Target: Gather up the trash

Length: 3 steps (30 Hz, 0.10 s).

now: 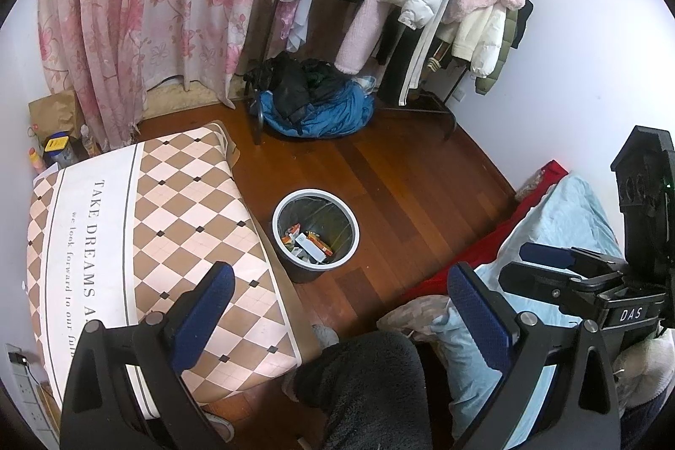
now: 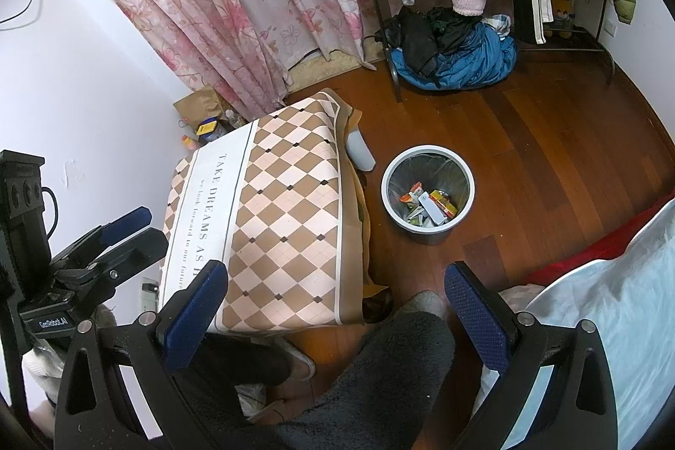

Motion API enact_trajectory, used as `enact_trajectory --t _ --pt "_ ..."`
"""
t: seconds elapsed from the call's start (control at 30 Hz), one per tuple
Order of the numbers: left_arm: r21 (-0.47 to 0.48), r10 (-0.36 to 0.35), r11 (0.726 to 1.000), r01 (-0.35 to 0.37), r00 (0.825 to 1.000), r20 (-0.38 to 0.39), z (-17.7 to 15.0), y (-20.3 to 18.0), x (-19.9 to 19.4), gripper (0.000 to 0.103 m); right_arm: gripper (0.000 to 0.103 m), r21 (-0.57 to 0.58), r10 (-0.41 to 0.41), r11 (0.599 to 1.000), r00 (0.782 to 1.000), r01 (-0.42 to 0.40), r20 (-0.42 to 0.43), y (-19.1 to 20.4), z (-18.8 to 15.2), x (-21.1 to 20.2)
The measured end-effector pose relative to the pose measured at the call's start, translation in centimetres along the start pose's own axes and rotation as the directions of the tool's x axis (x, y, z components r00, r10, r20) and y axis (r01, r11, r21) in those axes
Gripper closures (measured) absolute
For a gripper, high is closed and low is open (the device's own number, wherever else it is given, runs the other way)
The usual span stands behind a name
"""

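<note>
**A:** Blue pads, both spread wide, nothing between them: that's my left gripper in the left wrist view. It hangs above the person's dark fleece-clad knee. The grey bin stands on the wooden floor, just beside the checked tablecloth.

**B:** And the trash?

**A:** Wrappers lie at the bottom of the bin, orange and white. I count one bin; the wrappers overlap too much for a count. The cloth top looks bare from here, and I see no loose litter on the floor.

**B:** Right wrist view?

**A:** My right gripper is likewise agape and empty. One bin, same wrappers inside, one table under the cloth. The other gripper shows at the left edge.

**B:** So what now?

**A:** I judge the collecting nearly done. To finish well I'd sweep both cameras slowly over the cloth and the floor beside the bin, and keep both claws spread until something turns up.
</note>
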<state>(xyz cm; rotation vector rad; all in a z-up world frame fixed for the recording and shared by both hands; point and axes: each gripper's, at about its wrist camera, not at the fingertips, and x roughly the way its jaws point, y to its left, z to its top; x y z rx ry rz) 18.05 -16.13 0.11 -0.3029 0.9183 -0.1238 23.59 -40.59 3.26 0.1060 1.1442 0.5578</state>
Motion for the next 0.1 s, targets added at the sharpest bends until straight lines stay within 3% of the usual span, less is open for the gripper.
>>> enact_trajectory --t 0.1 --pt "-0.010 0.002 1.000 -0.002 1.000 0.010 0.03 0.17 -0.21 0.000 0.000 -0.003 0.000 1.000 1.000 0.000 -0.005 -0.21 -0.07 -0.06"
